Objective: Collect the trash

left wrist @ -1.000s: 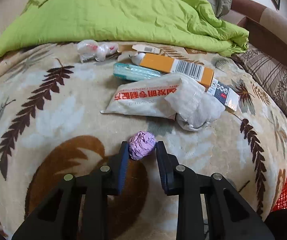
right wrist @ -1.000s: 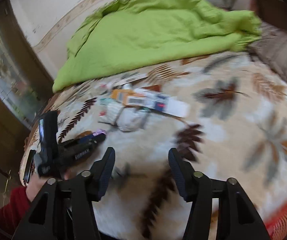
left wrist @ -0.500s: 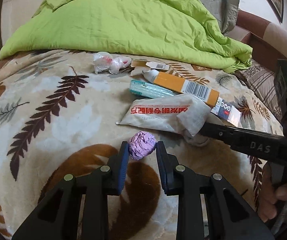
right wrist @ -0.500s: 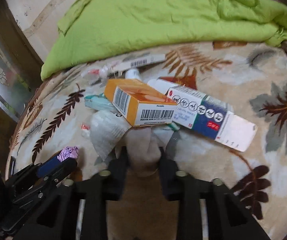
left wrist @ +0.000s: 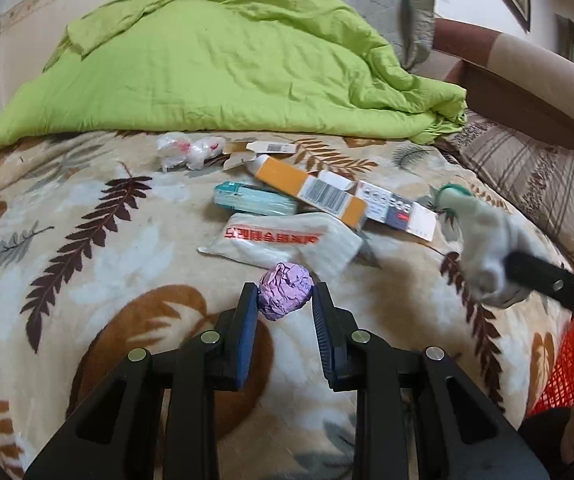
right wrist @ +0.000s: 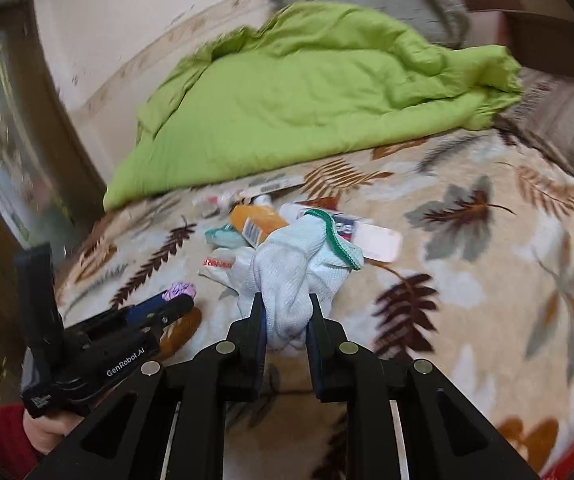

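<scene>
My left gripper clamped on purple paper wad, above blanket. My right gripper clamped on white glove, lifted. Red basket at right edge. Boxes, packet, wrappers uncollected; most of task left.

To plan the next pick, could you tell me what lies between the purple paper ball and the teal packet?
The white sachet with red print, seen in the left wrist view.
</scene>
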